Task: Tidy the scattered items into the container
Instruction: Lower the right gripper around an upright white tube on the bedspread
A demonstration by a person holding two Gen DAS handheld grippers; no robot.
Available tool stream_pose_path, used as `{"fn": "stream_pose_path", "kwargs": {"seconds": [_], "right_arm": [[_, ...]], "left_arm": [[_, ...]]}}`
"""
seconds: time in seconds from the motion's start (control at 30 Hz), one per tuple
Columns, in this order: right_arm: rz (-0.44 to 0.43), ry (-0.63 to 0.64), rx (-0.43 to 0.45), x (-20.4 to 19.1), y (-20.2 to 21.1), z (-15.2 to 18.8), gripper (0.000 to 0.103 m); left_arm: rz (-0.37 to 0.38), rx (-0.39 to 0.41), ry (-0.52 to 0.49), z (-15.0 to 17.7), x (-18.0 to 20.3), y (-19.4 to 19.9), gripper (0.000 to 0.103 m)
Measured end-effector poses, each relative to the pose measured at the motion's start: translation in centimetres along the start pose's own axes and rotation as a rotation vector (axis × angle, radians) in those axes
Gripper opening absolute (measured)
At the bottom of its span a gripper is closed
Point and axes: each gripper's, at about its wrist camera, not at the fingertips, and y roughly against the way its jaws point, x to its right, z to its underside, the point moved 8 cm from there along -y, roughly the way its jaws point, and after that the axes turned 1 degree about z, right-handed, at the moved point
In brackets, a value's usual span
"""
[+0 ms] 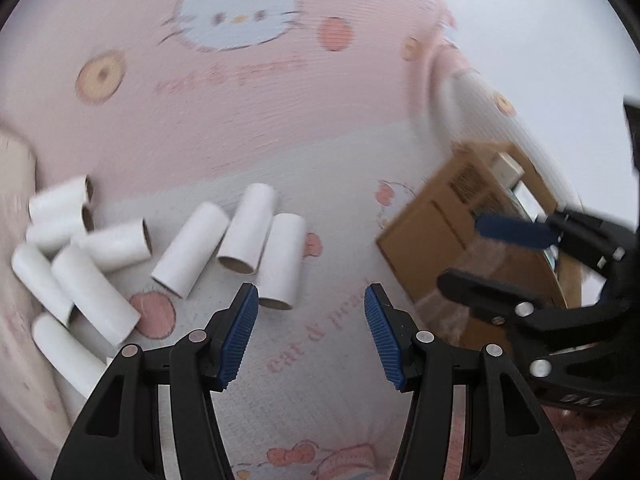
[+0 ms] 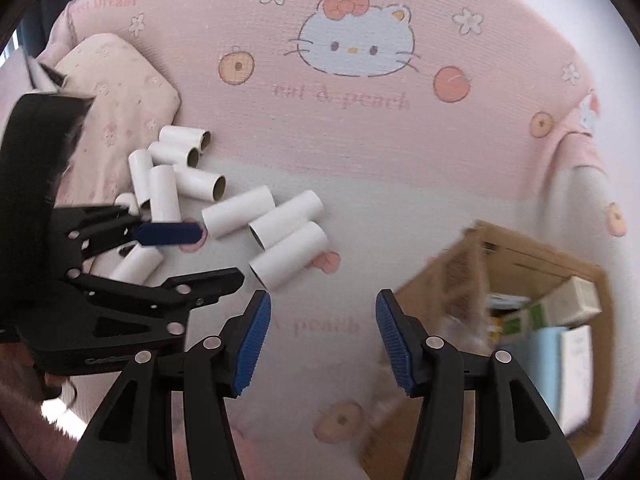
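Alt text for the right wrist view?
The open, empty right tool hovers over a pink cartoon-cat bedsheet. White cardboard tubes lie scattered ahead beside the left tool; an open cardboard box sits at right.

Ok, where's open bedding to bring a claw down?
Bare sheet lies between the white tubes and the cardboard box, and beyond both toward the cat print. Crowded: the tube pile beside the pillow.

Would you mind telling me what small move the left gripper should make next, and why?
Probably ease the left gripper forward and slightly left to straddle the nearest tube. Its jaws stand open with nothing between them, that tube lies just beyond its left fingertip, and the cardboard box stands open nearby.
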Motion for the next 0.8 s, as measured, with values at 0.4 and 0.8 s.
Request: {"fn": "stream_pose_path", "kwargs": {"seconds": [0.4, 0.8], "right_arm": [[-0.102, -0.042, -0.117, -2.0, -8.4, 1.4, 0.054], [-0.198, -0.104, -0.282, -3.0, -14.5, 2.1, 0.065]], "left_arm": [[-0.002, -0.050, 0.110, 0.3, -4.6, -4.5, 0.059], [0.031, -0.133, 0.093, -1.6, -6.0, -9.3, 0.059]]}}
